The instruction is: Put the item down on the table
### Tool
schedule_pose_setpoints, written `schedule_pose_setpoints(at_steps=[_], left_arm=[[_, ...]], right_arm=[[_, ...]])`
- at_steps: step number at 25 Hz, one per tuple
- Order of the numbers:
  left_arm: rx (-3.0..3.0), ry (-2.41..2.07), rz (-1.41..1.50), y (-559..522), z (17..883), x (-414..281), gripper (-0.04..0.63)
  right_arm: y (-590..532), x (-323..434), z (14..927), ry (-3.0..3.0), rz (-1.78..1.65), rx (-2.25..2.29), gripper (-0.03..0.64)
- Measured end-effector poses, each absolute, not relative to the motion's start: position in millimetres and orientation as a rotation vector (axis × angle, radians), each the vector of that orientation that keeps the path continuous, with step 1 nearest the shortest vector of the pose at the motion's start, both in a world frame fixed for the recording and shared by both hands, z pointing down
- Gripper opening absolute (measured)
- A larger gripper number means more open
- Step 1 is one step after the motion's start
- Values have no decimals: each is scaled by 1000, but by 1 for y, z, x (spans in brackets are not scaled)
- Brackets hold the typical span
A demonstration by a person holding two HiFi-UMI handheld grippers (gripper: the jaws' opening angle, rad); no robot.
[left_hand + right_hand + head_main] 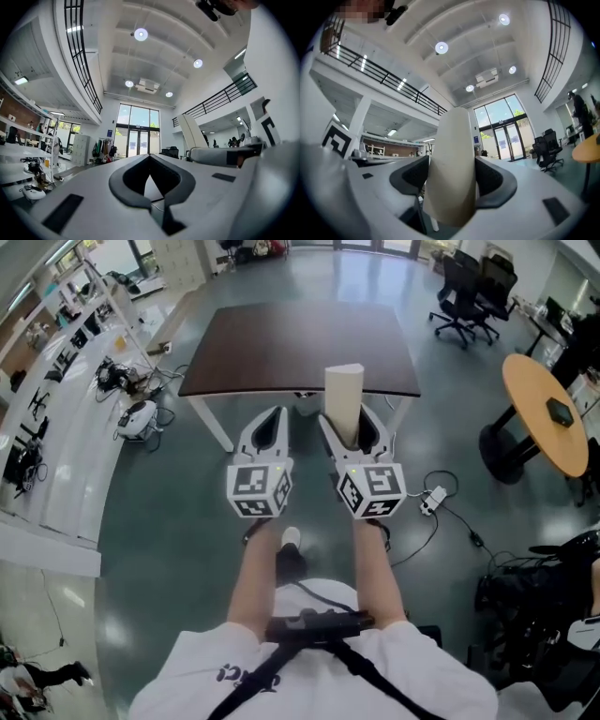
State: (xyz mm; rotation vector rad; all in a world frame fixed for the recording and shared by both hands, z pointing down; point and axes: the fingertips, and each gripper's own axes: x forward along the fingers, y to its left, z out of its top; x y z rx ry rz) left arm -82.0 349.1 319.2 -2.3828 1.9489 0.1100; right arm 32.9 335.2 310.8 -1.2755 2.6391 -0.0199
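A tall cream cylinder (343, 399) stands upright between the jaws of my right gripper (350, 425), which is shut on its lower part. In the right gripper view the cylinder (452, 168) fills the gap of the right gripper (452, 161), with the dark pads (492, 176) against its sides. My left gripper (273, 418) is beside it at the same height, shut with nothing in it; its tips meet in the left gripper view (150, 157), where the cylinder (193, 133) shows at the right. Both grippers hover over the floor just short of the near edge of the dark brown table (300, 343).
A round wooden table (548, 413) stands at the right, with office chairs (473, 296) behind it. A power strip and cables (433, 498) lie on the floor near my right arm. White benches with gear (56, 427) line the left side.
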Motion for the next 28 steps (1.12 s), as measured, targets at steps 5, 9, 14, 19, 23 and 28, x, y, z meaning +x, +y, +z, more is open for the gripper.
schedule_pose_setpoints(at_steps=[5, 9, 14, 19, 23, 28], left_arm=[[-2408, 1893, 125, 276, 317, -88, 11], [-2444, 1853, 168, 212, 310, -112, 11], [-2488, 1768, 181, 153, 312, -140, 11], [-2533, 1742, 156, 113, 328, -162, 11], [-2566, 1755, 125, 74, 344, -172, 11], [-2568, 1778, 140, 13, 350, -174, 11]], right_arm=[[265, 25, 307, 2626, 35, -1360, 316], [213, 2, 302, 2611, 48, -1400, 316], [157, -33, 303, 2571, 68, -1444, 316], [115, -60, 316, 2576, 48, -1463, 316], [74, -68, 328, 2579, 11, -1480, 316], [6, -65, 337, 2582, -27, -1454, 316]])
